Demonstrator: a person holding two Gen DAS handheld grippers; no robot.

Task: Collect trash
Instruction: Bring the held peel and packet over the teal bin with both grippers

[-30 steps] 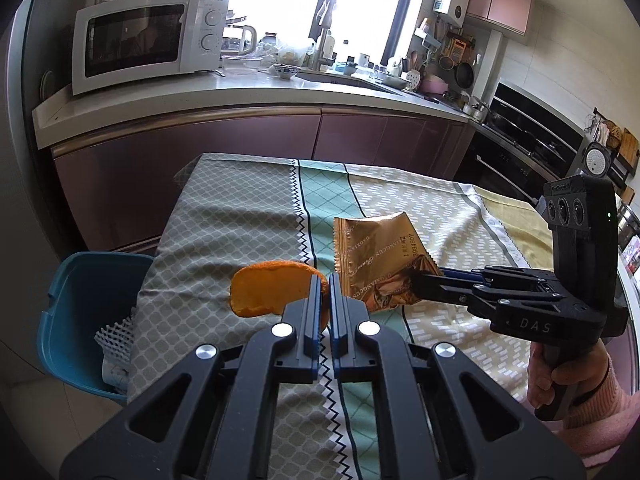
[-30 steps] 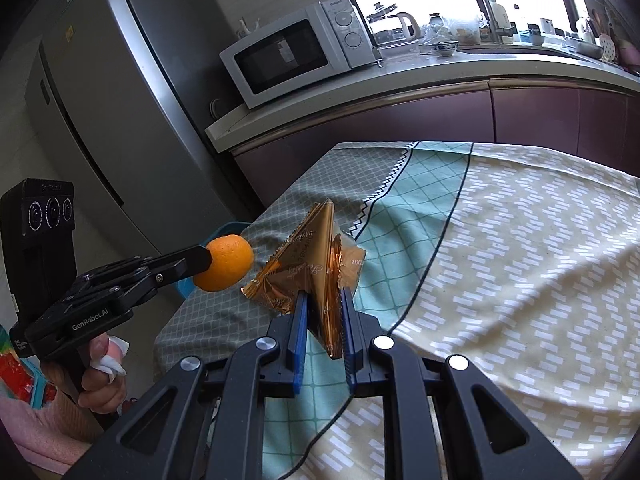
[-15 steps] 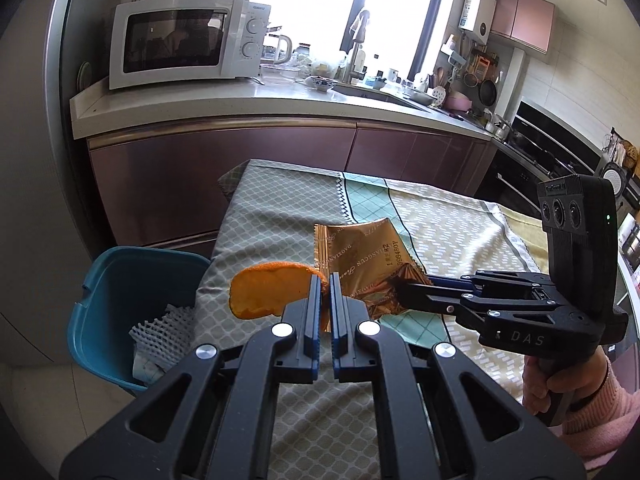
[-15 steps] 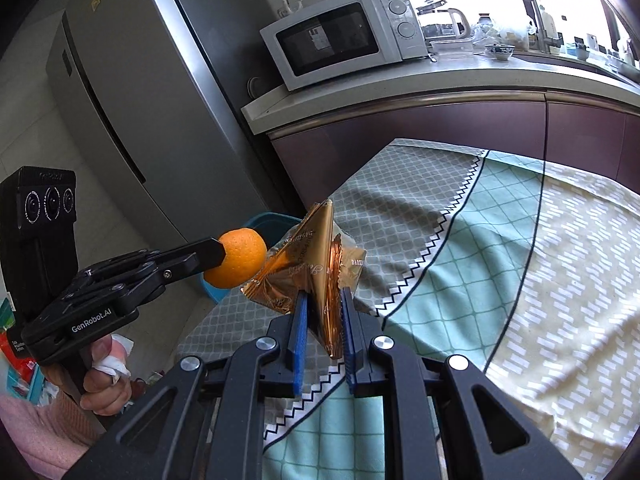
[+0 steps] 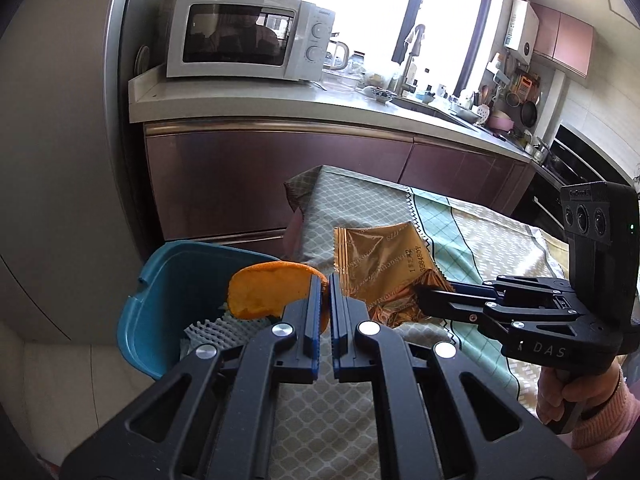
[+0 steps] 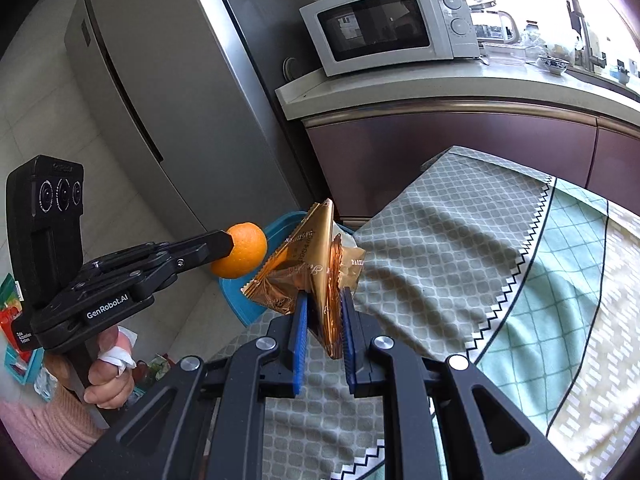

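Left tool: my left tool [image 5: 324,304] is pinched nearly closed on a curved piece of orange peel [image 5: 268,294], which sticks out to the left of the blue pads.
Right tool: my right tool [image 6: 323,320] stands narrow, clamped on a crumpled gold foil snack wrapper [image 6: 308,276] that rises as a peak above the pads.
Desk: both loads hang over the near-left corner of the desk [image 5: 360,208], which wears a grey-green, teal and cream patterned cloth.
Bin: a teal plastic waste bin [image 5: 168,276] sits on the floor just beside that corner, with white foam fruit netting [image 5: 212,326] already inside.
Key relation: from the left wrist view the peel lies over the bin's mouth, while the wrapper lies further right, over the cloth; I judge the left hand the nearer one to a drop, and the right must carry further left before letting go.
Wrapper axis: its long side runs up and away from the pads, so I expect it to catch air and drift when freed.
Hidden: the bin's near rim is cut off behind my tool fingers, and in the right wrist view the wrapper covers most of it.
Far: a white microwave oven [image 5: 244,36] stands on the pale kitchen counter.
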